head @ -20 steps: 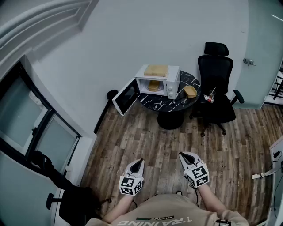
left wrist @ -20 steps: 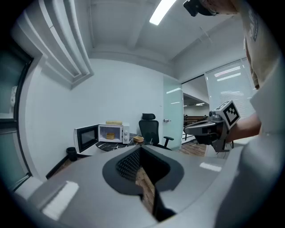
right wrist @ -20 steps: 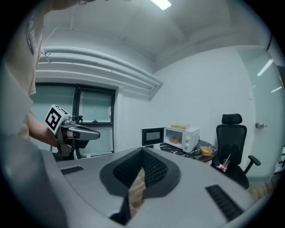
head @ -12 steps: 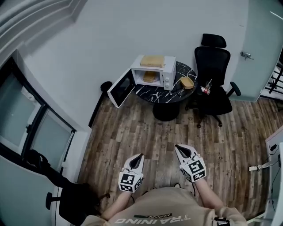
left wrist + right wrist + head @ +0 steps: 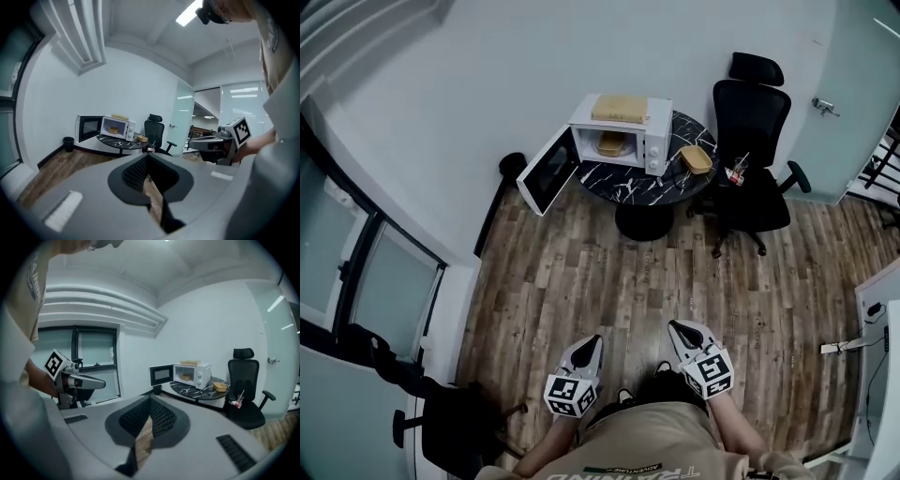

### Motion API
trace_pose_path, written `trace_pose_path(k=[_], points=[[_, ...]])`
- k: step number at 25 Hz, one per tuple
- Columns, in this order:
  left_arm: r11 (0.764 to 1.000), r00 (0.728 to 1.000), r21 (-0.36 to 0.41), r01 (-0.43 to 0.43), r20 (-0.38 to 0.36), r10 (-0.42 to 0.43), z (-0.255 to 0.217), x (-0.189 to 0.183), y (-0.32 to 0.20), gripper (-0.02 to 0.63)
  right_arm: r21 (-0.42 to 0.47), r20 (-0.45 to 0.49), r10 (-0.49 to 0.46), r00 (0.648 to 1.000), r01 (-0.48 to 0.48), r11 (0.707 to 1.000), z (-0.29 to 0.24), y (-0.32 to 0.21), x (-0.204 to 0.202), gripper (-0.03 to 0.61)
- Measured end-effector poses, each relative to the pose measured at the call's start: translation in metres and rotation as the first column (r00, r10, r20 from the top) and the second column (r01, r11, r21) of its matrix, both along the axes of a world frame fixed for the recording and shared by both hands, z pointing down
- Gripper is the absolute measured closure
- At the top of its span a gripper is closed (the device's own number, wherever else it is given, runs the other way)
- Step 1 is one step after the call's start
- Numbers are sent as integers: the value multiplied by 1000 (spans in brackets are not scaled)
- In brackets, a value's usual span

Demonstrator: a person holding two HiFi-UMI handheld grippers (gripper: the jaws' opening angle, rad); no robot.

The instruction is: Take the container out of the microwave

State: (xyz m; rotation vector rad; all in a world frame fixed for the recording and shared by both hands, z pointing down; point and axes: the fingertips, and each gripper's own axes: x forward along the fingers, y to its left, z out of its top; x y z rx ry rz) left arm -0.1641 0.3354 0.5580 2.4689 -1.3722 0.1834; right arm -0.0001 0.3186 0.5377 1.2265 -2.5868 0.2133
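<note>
- Two grippers sit low in the head view, in front of the person's beige shirt (image 5: 647,450). The left gripper (image 5: 595,340) and right gripper (image 5: 674,325) are side by side, apart from each other, and both point toward the far table.
- Only the gripper views show the jaws clearly. The left pair is pressed together at the tips with nothing between them, and a thin sliver of floor shows through the slit lower down. The right pair is closed and empty in the same way.
- Each gripper view also catches the other tool from the side, which the head view cannot. The left one shows the right gripper's marker cube at its right edge. The right one shows the left tool in front of a window (image 5: 93,362).
- Bare wood floor (image 5: 628,272) lies between the person and the furniture, well apart from both tools.
- Beyond it stands a round black marbled table (image 5: 642,186) carrying the white microwave (image 5: 645,141), whose door (image 5: 546,172) is swung wide to the left.
- The container (image 5: 612,143) rests inside the open cavity, touched by neither gripper.
- From above, the head view shows a flat tan slab (image 5: 622,109) on the oven's top. A second container (image 5: 697,159) sits on the tabletop to its right.
- A black office chair (image 5: 752,159) stands just right of the table, and a small dark bin (image 5: 512,165) stands by the wall to its left.
</note>
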Motion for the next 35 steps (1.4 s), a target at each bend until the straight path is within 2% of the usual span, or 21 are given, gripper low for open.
trace_pose_path(k=[5, 10, 13, 17, 23, 25, 28, 31, 35], points=[[1000, 1000, -25, 13, 18, -12, 11, 4, -40, 607, 8, 19, -32, 999, 32, 999, 6, -45, -5, 571], [999, 998, 29, -15, 55, 13, -9, 33, -96, 607, 52, 39, -59, 997, 57, 997, -2, -102, 10, 571], [999, 996, 46, -20, 84, 16, -15, 45, -131, 607, 34, 72, -68, 995, 66, 997, 1, -135, 23, 571], [1000, 994, 17, 8, 109, -9, -8, 53, -171, 607, -2, 84, -90, 992, 91, 996, 14, -176, 38, 571], [998, 998, -41, 38, 42, -36, 4, 64, -210, 607, -41, 103, -98, 990, 103, 994, 28, -235, 56, 571], [998, 998, -48, 36, 53, -33, 5, 61, -221, 607, -52, 111, -103, 988, 110, 993, 27, -248, 52, 571], [999, 997, -34, 23, 68, -21, 5, 53, -241, 607, -50, 54, -132, 990, 134, 990, 30, -260, 38, 571], [999, 998, -23, 25, 52, -24, 7, 38, -267, 607, -37, 30, -149, 988, 151, 988, 32, -276, 17, 571], [1000, 999, 10, -3, 48, 3, -9, 12, -290, 607, -35, 48, -98, 994, 100, 994, 13, -287, -11, 571]])
